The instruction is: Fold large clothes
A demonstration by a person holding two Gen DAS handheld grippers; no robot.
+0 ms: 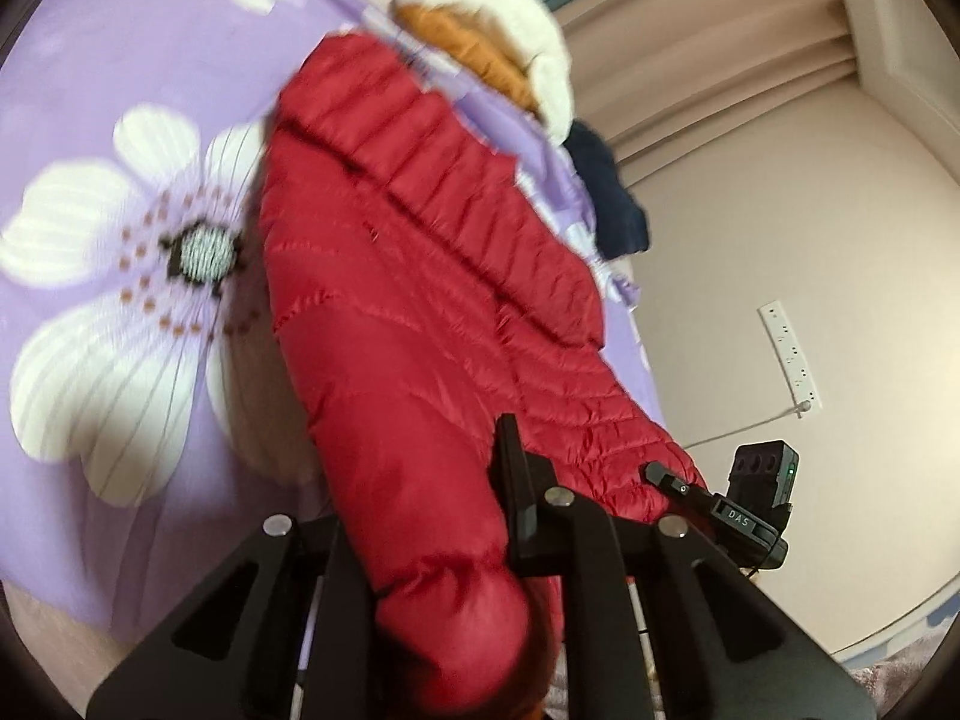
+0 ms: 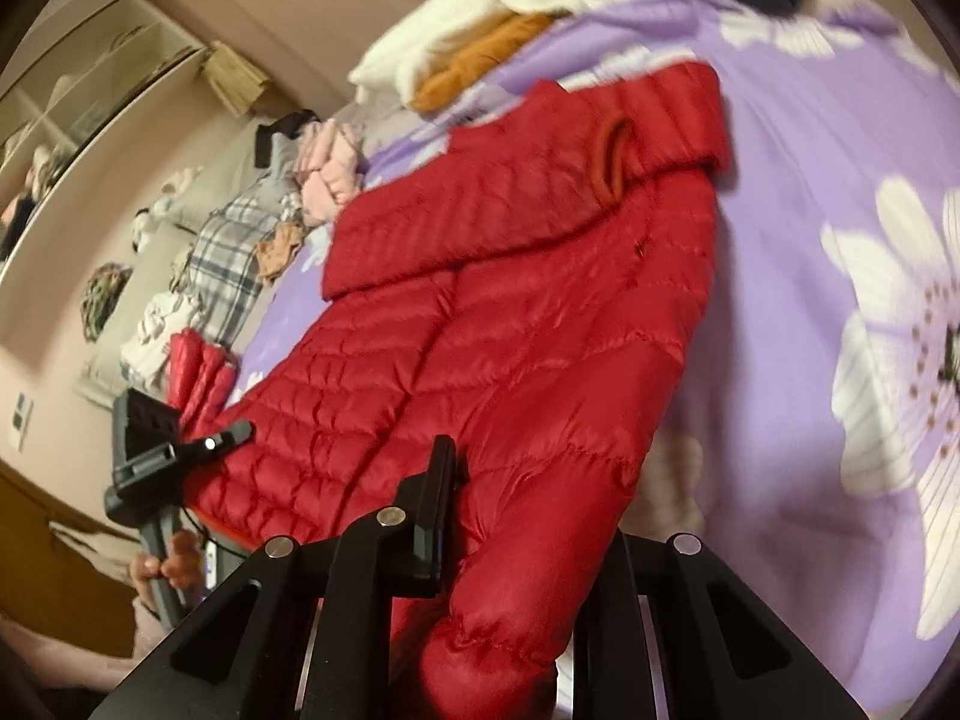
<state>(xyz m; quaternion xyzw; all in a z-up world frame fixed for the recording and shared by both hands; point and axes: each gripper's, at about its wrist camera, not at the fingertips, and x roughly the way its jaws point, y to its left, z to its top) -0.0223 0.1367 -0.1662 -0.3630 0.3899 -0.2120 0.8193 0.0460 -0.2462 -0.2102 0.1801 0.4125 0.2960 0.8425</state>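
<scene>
Partly hidden by bunched red jacket, both tongs pinch its hem.

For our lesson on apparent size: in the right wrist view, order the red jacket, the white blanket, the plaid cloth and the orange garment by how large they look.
1. red jacket, though it is nearest
2. white blanket
3. plaid cloth
4. orange garment, mostly covered
</scene>
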